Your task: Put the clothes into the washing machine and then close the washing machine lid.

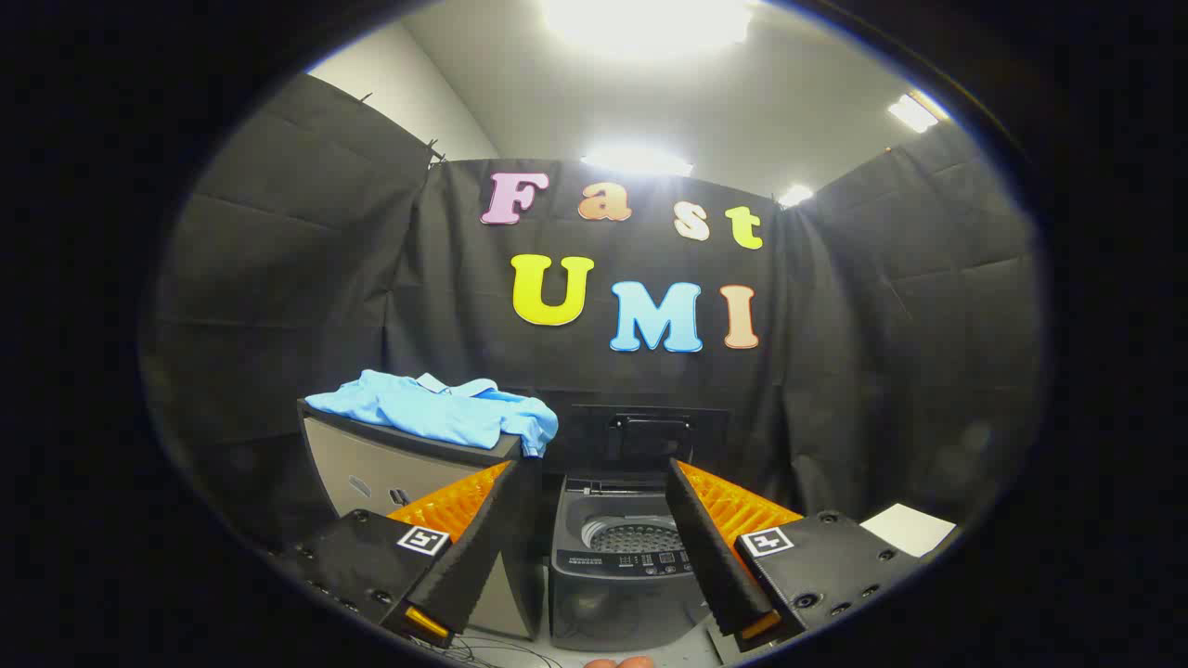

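A light blue shirt (445,413) lies crumpled on top of a grey cabinet (390,464), beyond my left finger. To its right stands a small dark grey top-loading washing machine (622,566), seen between my fingers. Its lid (650,434) stands upright at the back, and the perforated drum (636,536) shows inside. My gripper (594,487) is open with nothing between its fingers, hanging in front of and above the machine, well short of the shirt.
Black cloth walls close the booth behind and on both sides. A white flat sheet or board (908,529) lies to the right, past my right finger. Thin cables (501,654) run on the floor before the machine. A person's fingertips (622,662) peek below.
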Tool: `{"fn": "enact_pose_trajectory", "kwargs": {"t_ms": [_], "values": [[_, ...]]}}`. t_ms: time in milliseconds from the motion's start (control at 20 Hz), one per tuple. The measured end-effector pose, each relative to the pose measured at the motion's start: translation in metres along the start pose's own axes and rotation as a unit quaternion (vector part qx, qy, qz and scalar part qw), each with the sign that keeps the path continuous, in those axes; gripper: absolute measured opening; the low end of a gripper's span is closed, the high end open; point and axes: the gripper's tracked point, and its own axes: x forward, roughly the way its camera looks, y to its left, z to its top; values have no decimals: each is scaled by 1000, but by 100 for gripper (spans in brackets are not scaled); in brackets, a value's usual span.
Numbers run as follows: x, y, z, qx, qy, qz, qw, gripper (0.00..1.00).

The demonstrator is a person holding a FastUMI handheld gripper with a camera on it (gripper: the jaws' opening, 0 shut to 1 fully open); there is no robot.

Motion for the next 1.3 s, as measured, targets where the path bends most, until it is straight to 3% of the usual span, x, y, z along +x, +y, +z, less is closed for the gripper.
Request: {"fn": "enact_pose_trajectory", "kwargs": {"t_ms": [400, 1300], "values": [[22, 15, 9, 10, 0, 25, 1000, 98], [26, 20, 30, 2, -16, 25, 1000, 98]]}}
